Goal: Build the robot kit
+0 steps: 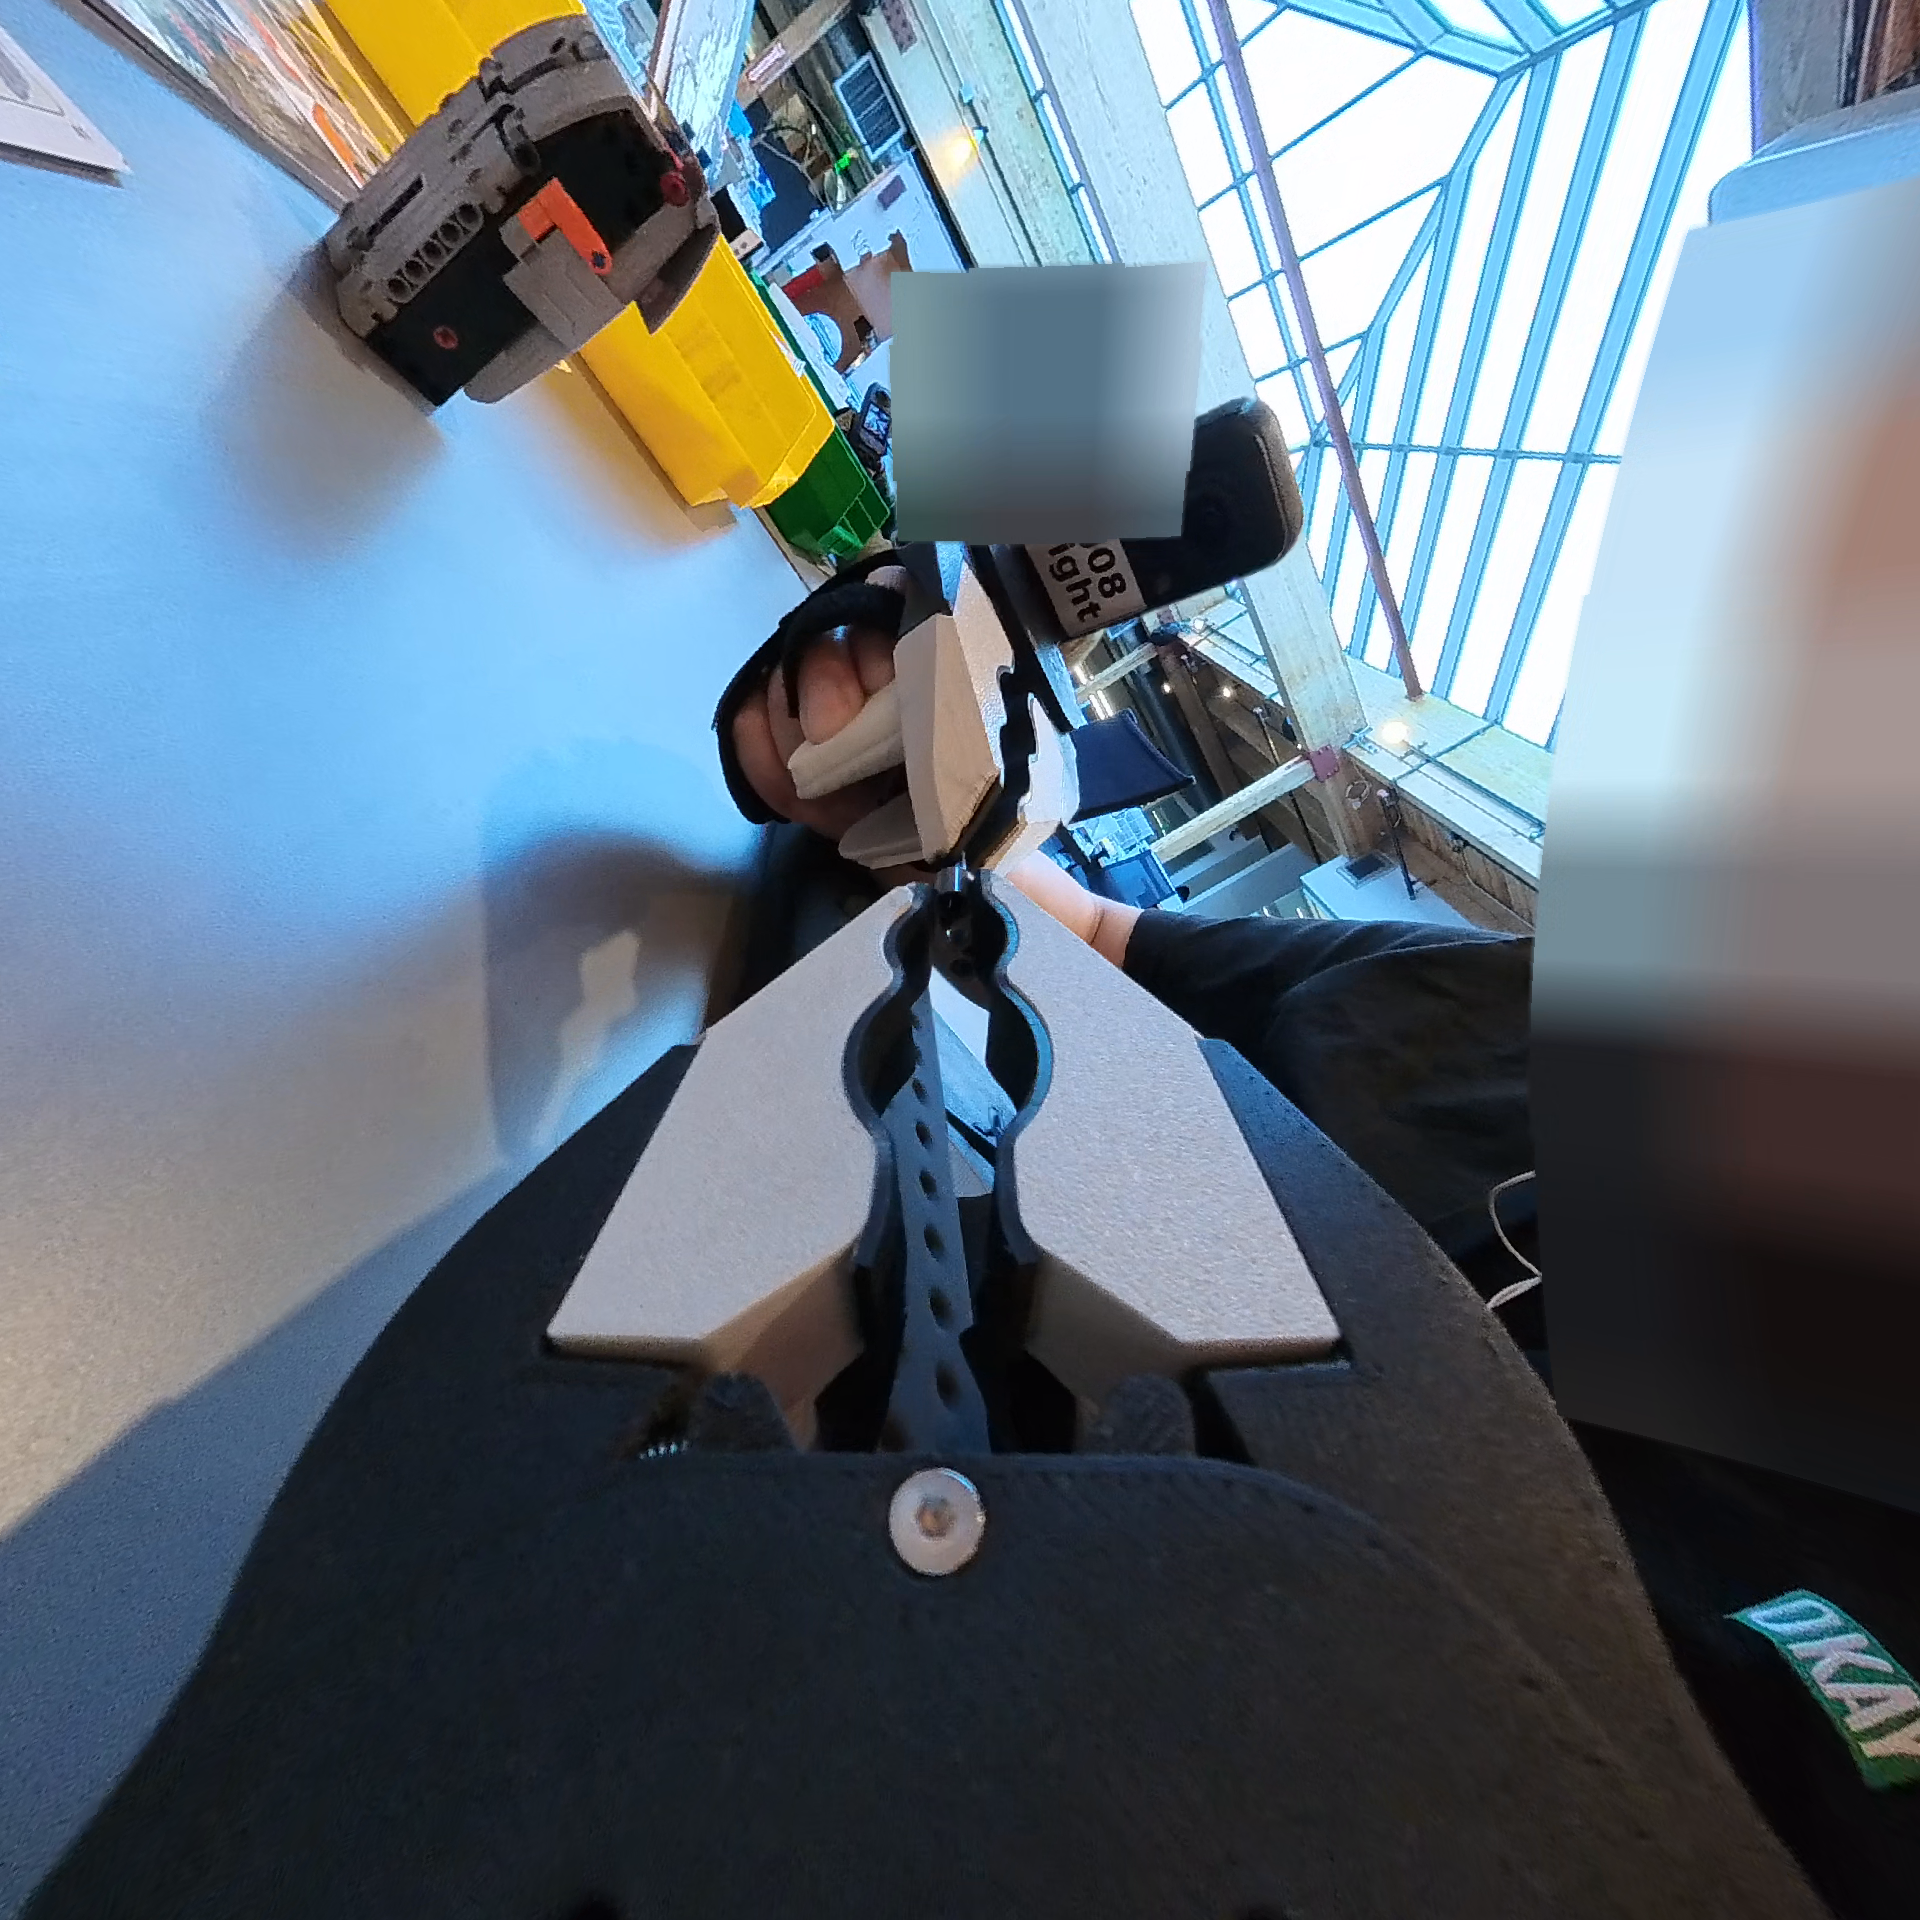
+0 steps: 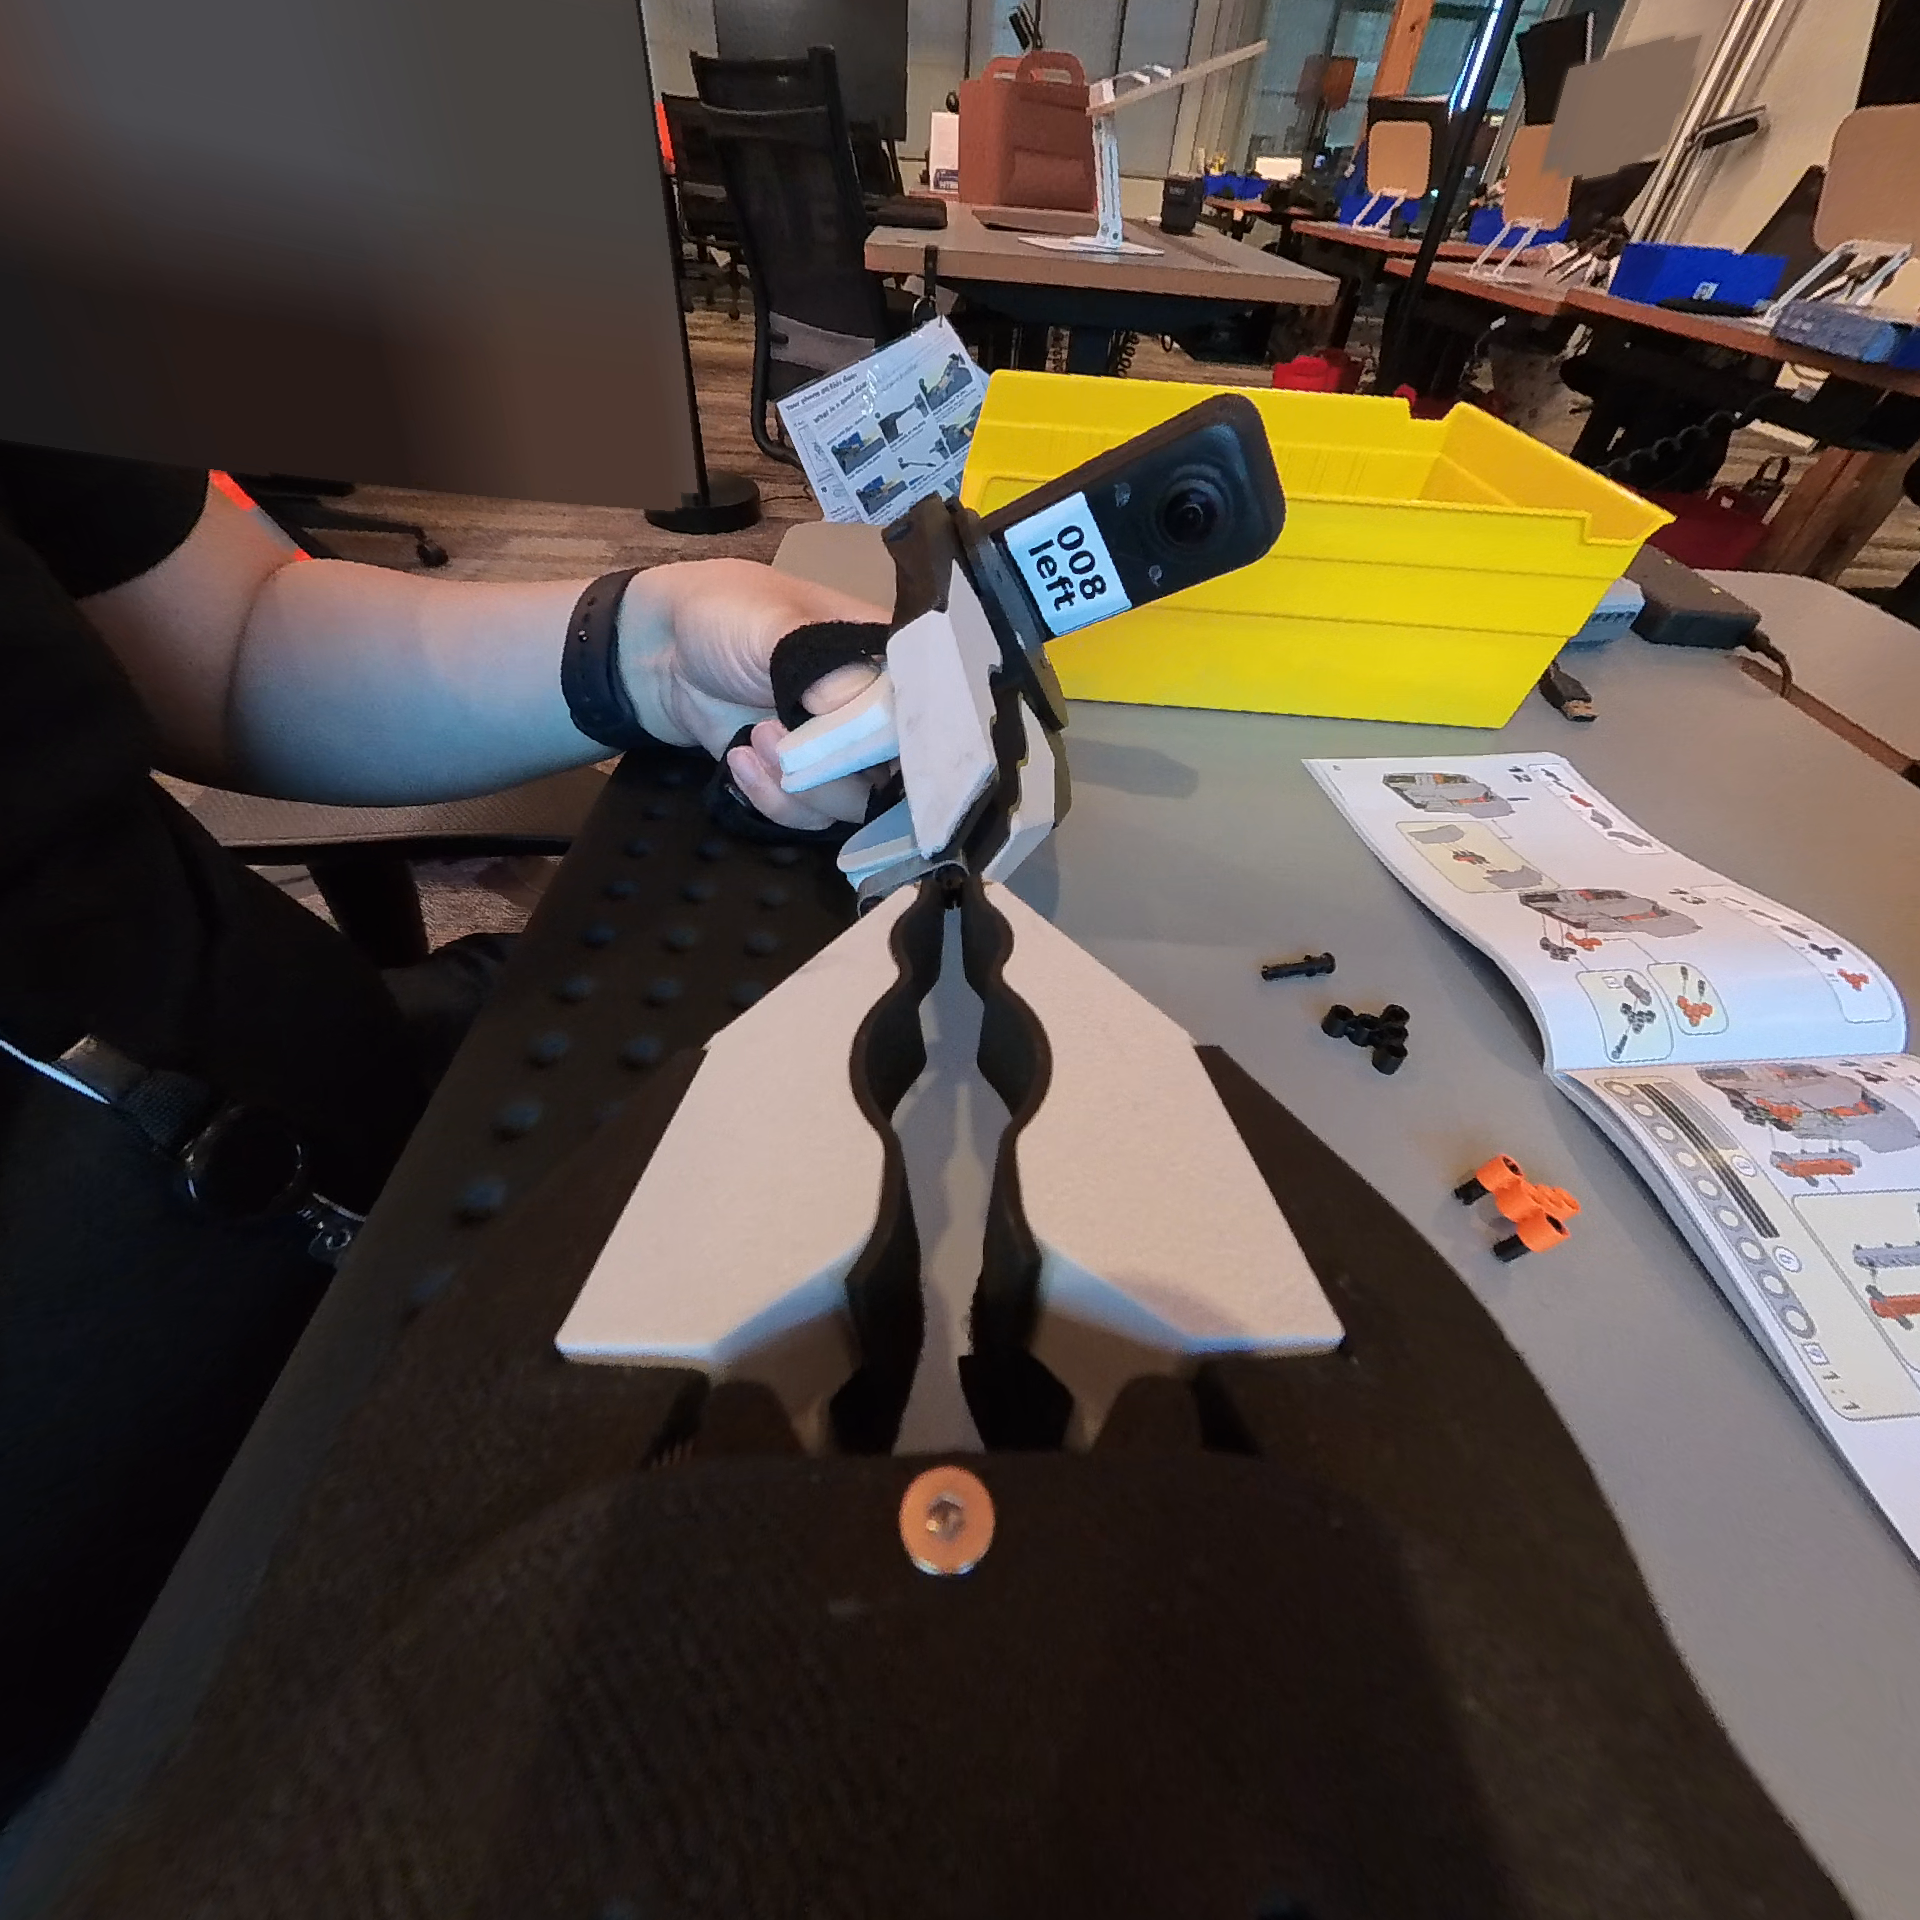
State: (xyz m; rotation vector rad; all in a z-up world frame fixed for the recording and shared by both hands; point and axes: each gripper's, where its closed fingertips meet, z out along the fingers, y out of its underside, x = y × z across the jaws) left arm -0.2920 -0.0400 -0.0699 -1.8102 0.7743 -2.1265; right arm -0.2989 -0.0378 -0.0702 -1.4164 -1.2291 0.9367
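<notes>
Left tool [image 1: 951, 914] is closed along a black perforated beam [image 1: 930, 1195], which is held lengthways between its fingers above the surface [image 2: 1195, 1039]. Tip to tip with it, the right tool [image 2: 948, 899] is narrowed to a pinch on a small black part [image 2: 948, 878]. A yellow bin [image 2: 1299, 623] is seen behind. Further right, a black pin [image 2: 1297, 966], a black connector [image 2: 1369, 1034], an orange connector [image 2: 1522, 1210] and an open instruction booklet [image 2: 1662, 935] are laid out.

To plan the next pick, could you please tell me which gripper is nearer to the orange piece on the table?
Right. The right gripper has the orange piece lying just to its right; the left gripper is farther off, beyond its tips.
</notes>
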